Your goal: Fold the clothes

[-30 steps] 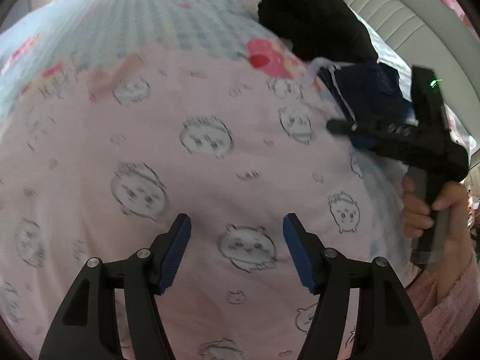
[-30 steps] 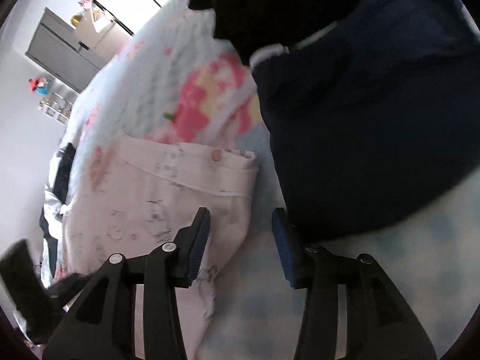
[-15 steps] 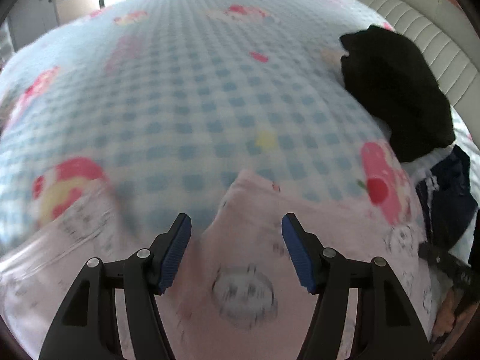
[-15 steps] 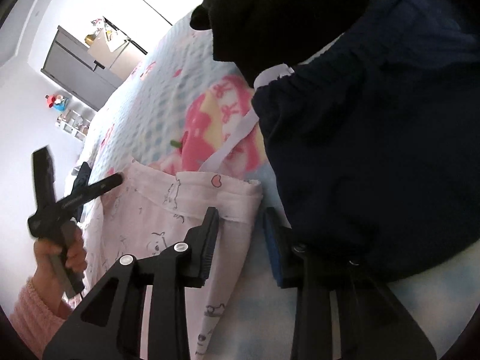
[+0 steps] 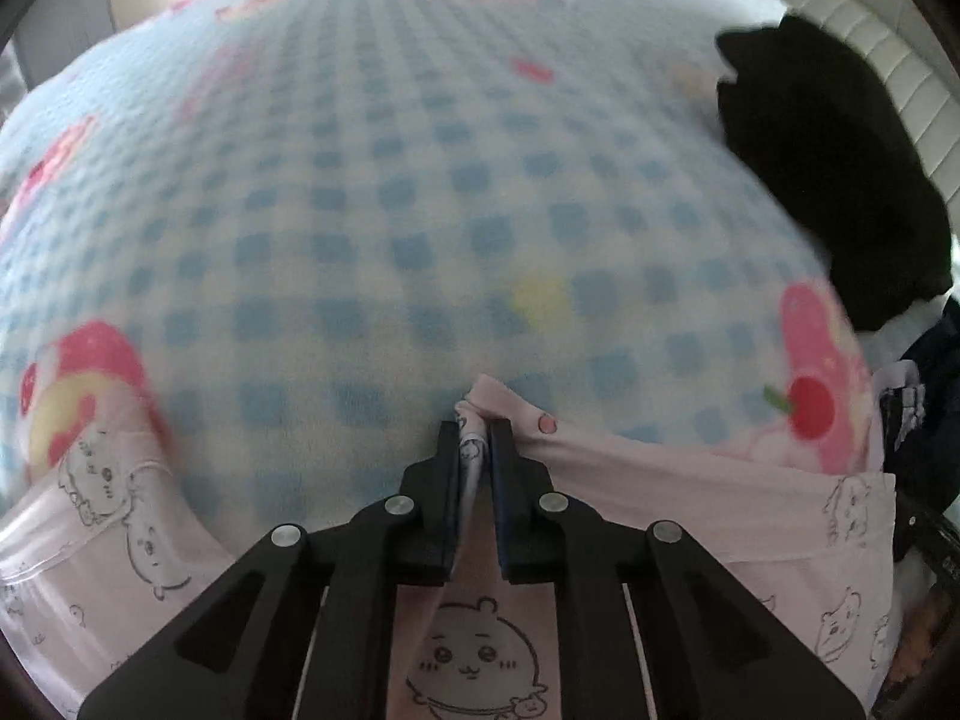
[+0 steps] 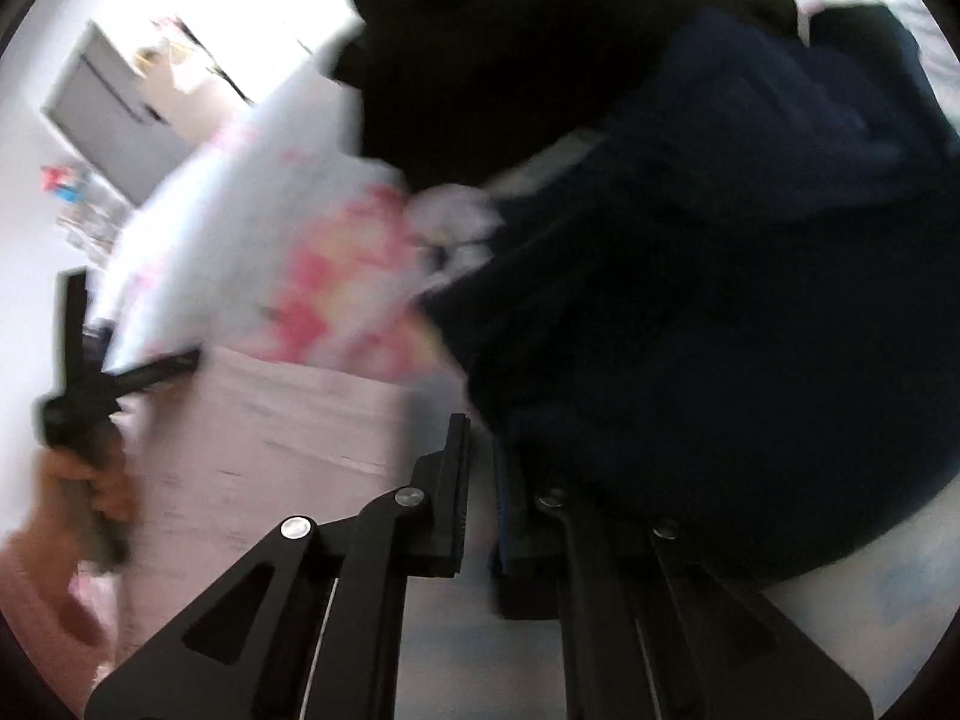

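Observation:
A pink garment printed with small cartoon faces lies on a blue checked blanket. My left gripper is shut on a bunched fold at its far edge, near the middle. That edge runs taut to the right corner. In the right wrist view the same pink garment is blurred. My right gripper has its jaws nearly together at the garment's corner, apparently pinching the cloth. The left gripper shows there too, held by a hand in a pink sleeve.
A black garment lies bunched at the far right by a padded white headboard. A navy garment sits right beside my right gripper, under the black garment. A grey cabinet stands beyond the bed.
My left gripper moved forward to the garment's far edge and shut on it. My right gripper's jaws closed from open to nearly together at the garment's corner.

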Tool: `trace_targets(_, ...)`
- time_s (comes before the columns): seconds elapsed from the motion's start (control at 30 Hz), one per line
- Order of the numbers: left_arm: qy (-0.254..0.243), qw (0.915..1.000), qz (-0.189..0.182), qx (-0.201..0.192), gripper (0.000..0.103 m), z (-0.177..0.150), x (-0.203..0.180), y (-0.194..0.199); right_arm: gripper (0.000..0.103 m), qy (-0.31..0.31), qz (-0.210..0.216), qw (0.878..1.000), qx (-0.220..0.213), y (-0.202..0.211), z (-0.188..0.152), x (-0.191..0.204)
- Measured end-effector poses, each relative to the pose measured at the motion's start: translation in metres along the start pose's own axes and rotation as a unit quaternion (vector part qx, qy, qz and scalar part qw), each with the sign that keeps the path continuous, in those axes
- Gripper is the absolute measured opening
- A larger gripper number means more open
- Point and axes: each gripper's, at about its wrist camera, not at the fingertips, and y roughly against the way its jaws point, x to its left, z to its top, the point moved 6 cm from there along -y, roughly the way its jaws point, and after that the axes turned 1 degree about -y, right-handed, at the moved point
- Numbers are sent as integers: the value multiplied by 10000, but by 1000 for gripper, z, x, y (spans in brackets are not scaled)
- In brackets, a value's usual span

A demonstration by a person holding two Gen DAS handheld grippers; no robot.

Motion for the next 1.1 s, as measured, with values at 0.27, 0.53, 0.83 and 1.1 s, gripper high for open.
trace_targets(0.27,-327,9944,-355,-943,52,-17,-61,76,22,774,543,9943,-489,38,-14,61)
trace_targets(0.53,-1612,9855,-334,-404,52,-95,-137,77,22,1466,-127,9888,235,20,-51,48)
trace_targets(0.83,-1300,9907,47,-390,54,-118,-144,82,22,1140,-306,9930,-58,68,-46,-18)
trace_targets(1.1,-590,9955,402,-630,55,-146,-115,119,27,1580,-18,9862,-492,81,-47,33)
